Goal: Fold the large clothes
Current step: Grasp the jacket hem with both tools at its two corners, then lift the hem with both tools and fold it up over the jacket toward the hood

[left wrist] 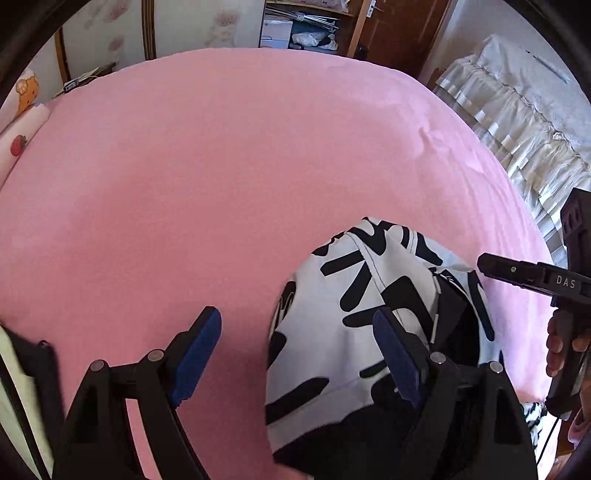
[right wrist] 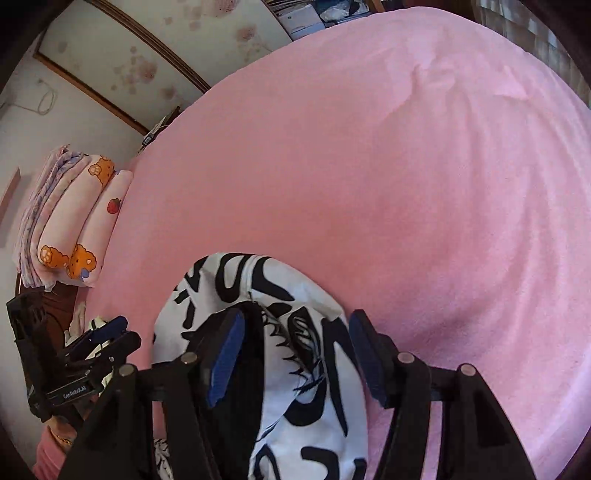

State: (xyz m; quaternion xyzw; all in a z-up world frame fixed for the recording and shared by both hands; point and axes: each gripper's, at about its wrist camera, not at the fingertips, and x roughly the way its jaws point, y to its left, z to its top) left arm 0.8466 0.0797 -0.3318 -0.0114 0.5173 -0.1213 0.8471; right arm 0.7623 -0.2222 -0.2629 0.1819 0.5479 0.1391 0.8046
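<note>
Garment (left wrist: 332,332), white with black brush-like marks, bunched in a heap at the near edge of the bed (left wrist: 221,184), on the pink sheet.

Left tongs (left wrist: 299,354): spread wide. One blue pad over bare sheet, the other over the cloth's edge; neither seen pressing on it.

Right tongs (right wrist: 295,354): spread, cloth lying in the gap between the pads, no pinch seen. A dark seam or lining shows beside the left-hand pad.

Shelf unit (left wrist: 299,29) beyond the far side of the bed: boxes and a crumpled white bag in its compartments; contents too small to tell further.

Left wrist view alone: cream ruffled cover (left wrist: 517,122) off the bed's right side, and fingers wrapped around the right tool's handle.

Right wrist view alone: stacked pillows (right wrist: 74,221) with bear and strawberry print at the bed's left end, and the left tool seen from the side.
</note>
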